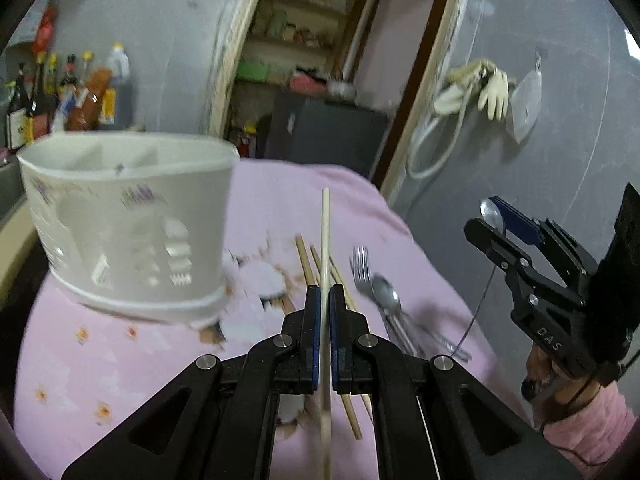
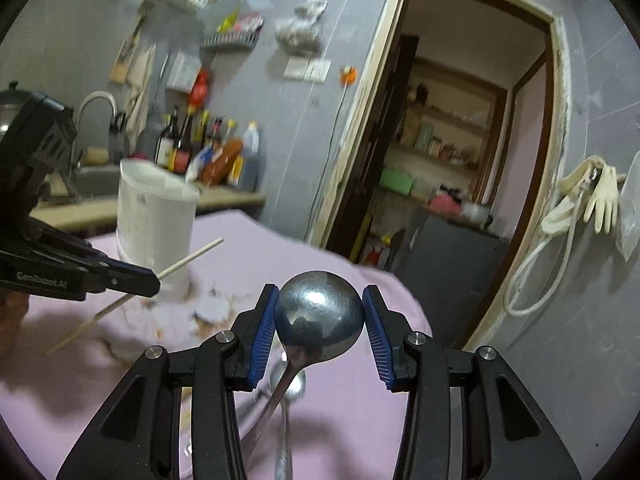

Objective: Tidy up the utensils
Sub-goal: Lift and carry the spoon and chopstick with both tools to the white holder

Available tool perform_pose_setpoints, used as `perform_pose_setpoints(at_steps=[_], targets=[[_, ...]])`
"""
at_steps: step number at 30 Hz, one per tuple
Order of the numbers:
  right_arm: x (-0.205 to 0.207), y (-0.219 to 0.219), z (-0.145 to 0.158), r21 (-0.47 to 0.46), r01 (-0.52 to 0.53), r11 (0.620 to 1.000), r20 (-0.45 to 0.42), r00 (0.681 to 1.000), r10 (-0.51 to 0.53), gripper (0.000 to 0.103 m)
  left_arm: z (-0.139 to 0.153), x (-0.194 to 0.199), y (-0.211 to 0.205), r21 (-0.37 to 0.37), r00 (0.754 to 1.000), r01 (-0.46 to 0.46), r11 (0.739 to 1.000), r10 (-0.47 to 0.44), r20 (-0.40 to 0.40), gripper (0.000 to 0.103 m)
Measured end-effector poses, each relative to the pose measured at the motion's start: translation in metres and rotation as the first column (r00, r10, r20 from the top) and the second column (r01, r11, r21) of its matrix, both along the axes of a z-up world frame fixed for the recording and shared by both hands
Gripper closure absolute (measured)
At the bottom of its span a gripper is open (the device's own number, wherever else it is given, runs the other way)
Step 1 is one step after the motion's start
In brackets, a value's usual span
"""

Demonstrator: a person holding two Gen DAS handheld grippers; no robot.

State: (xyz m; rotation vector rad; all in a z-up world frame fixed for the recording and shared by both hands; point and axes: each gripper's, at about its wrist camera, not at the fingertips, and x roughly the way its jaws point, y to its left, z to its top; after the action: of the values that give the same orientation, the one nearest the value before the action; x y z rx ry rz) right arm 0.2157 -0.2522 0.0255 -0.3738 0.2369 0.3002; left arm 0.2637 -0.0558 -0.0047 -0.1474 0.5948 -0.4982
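Note:
My left gripper (image 1: 325,292) is shut on a pale chopstick (image 1: 326,232) that points ahead, above the pink tablecloth (image 1: 100,360). The white divided utensil holder (image 1: 128,220) stands to its left. Under the gripper lie several brown chopsticks (image 1: 306,264), a fork (image 1: 362,268) and a spoon (image 1: 386,294). My right gripper (image 2: 320,300) is shut on the bowl of a metal spoon (image 2: 320,320), whose handle hangs down. The right wrist view also shows the left gripper (image 2: 154,280) with its chopstick (image 2: 192,258), the holder (image 2: 156,220) and another spoon (image 2: 294,388) on the cloth.
Sauce bottles (image 1: 68,92) stand on a counter behind the holder, beside a sink with a faucet (image 2: 96,100). An open doorway (image 1: 320,60) leads to shelves. Rubber gloves (image 1: 494,88) and a hose hang on the grey wall to the right of the table's edge.

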Motion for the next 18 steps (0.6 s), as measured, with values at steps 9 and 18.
perform_pose_setpoints(at_steps=[9, 18], targets=[[-0.002, 0.023, 0.040, 0.063, -0.057, 0.996, 0.090, 0.995, 0.051, 0.063, 0.033, -0.013, 0.021, -0.068, 0.993, -0.016, 0.998, 0.024, 0.112, 0.100], [0.010, 0.060, 0.088, 0.108, -0.147, 0.983, 0.179, 0.976, 0.126, 0.063, 0.096, 0.007, 0.087, -0.118, 0.947, -0.156, 0.981, 0.182, 0.266, 0.100]])
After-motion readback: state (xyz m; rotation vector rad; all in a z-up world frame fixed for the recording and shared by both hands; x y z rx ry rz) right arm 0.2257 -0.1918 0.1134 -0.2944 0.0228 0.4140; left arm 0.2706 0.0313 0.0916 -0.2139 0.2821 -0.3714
